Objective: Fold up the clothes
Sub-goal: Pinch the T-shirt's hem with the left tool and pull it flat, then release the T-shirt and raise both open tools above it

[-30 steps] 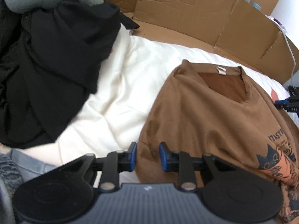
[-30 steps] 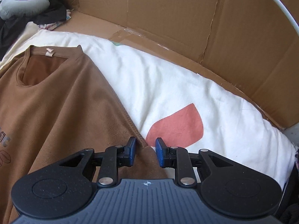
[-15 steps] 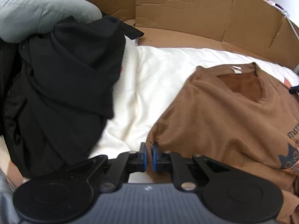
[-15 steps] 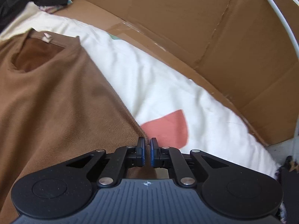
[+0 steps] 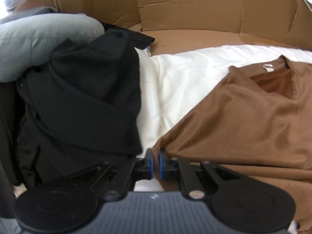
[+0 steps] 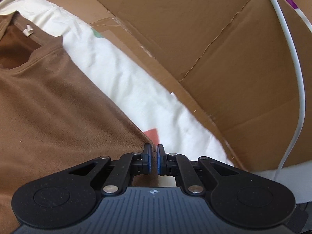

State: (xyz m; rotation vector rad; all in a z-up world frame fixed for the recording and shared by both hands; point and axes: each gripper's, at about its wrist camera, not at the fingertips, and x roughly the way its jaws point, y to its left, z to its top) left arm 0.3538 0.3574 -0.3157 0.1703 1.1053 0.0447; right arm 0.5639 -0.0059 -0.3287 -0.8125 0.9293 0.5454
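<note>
A brown T-shirt (image 5: 243,120) lies face up on a white sheet (image 5: 181,81), collar and neck label toward the far side. My left gripper (image 5: 155,162) is shut on the shirt's left sleeve edge, which is pulled taut toward me. In the right wrist view the same shirt (image 6: 54,105) fills the left side. My right gripper (image 6: 152,159) is shut on its right sleeve edge, over the white sheet (image 6: 136,89) with a red patch beside the fingers.
A heap of black clothes (image 5: 78,105) with a grey garment (image 5: 42,42) on top lies close to the left of my left gripper. Cardboard walls (image 5: 195,5) ring the bed, also in the right wrist view (image 6: 214,48). A white cable (image 6: 296,89) hangs at the right.
Both grippers went from open to shut on the shirt's sleeve edges. Both have since lifted and pulled back, drawing the cloth taut.
</note>
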